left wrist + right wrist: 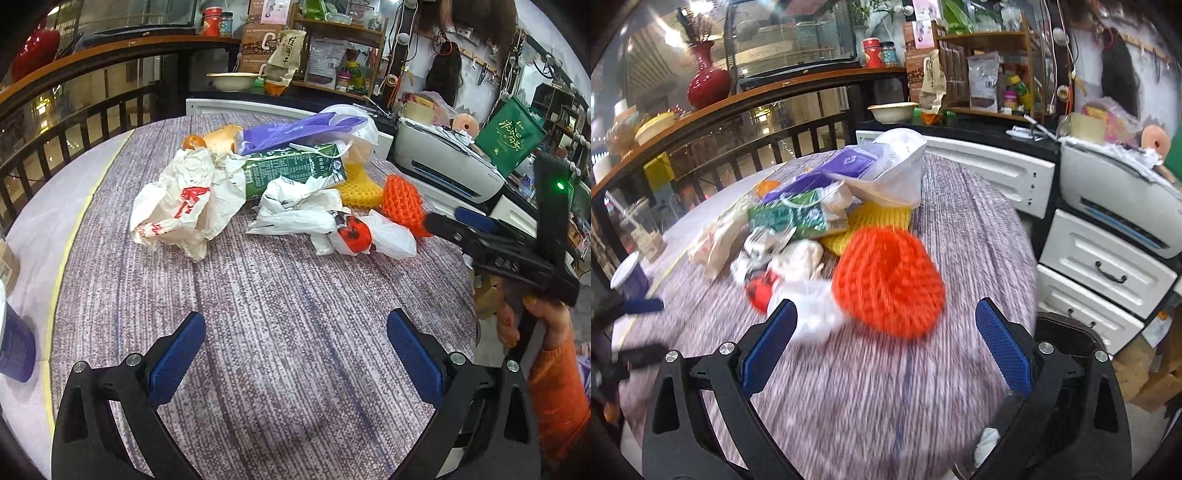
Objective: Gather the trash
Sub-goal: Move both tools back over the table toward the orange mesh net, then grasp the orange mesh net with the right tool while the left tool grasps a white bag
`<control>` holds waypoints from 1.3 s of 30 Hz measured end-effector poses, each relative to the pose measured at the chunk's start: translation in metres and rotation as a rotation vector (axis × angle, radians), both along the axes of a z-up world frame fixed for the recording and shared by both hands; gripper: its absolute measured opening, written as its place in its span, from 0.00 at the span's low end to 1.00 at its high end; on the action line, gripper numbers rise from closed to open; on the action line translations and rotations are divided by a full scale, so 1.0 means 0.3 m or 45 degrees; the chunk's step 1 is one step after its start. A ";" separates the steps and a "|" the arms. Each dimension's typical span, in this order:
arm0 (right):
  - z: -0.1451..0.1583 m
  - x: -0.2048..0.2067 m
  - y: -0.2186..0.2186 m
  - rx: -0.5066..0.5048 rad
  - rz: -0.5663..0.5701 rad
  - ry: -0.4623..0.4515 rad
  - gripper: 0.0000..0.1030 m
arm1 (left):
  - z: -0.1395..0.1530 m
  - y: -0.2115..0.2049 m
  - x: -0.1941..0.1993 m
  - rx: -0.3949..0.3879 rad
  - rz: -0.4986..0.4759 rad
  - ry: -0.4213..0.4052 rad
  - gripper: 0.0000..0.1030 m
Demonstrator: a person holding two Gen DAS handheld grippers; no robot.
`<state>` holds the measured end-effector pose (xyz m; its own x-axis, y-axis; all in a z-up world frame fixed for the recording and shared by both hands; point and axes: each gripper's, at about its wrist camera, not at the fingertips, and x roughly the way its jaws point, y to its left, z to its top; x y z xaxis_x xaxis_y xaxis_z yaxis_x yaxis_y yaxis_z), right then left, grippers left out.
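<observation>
While nothing is being gripped yet, the left gripper is hanging wide open and empty over bare tablecloth, well short of the trash pile, probably waiting its turn. Taking the green carton as the landmark: one crumpled paper wrapper is lying to its left, one white plastic bag in front, one yellow foam net and one orange foam net to its right, one purple bag behind. The right gripper is reaching in beside the orange net.

Through the blurred right wrist view, the right gripper is showing its jaws spread wide, holding nothing, with the orange net sitting just ahead between them, right of the carton. One dark bin is standing off the table edge, likely for drop-offs.
</observation>
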<state>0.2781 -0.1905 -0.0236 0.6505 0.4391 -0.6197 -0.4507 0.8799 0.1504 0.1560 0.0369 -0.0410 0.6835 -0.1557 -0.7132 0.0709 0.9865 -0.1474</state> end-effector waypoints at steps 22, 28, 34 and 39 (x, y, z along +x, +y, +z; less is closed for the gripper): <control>-0.032 0.071 -0.015 0.035 0.057 0.110 0.31 | -0.009 -0.151 0.076 0.145 -0.147 -0.013 0.94; -0.004 -0.004 -0.053 0.044 0.054 0.056 0.31 | -0.012 -0.207 0.096 0.208 -0.205 -0.037 0.94; 0.018 -0.054 -0.089 0.044 0.039 0.019 0.31 | -0.012 -0.250 0.105 0.239 -0.245 -0.055 0.94; 0.022 -0.077 -0.132 0.072 0.015 0.018 0.31 | -0.014 -0.243 0.114 0.211 -0.235 -0.044 0.94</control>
<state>0.2550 -0.2302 -0.0168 0.6363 0.4811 -0.6030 -0.4584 0.8645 0.2061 0.1902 -0.0360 -0.0453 0.6789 -0.1630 -0.7159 0.2540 0.9670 0.0208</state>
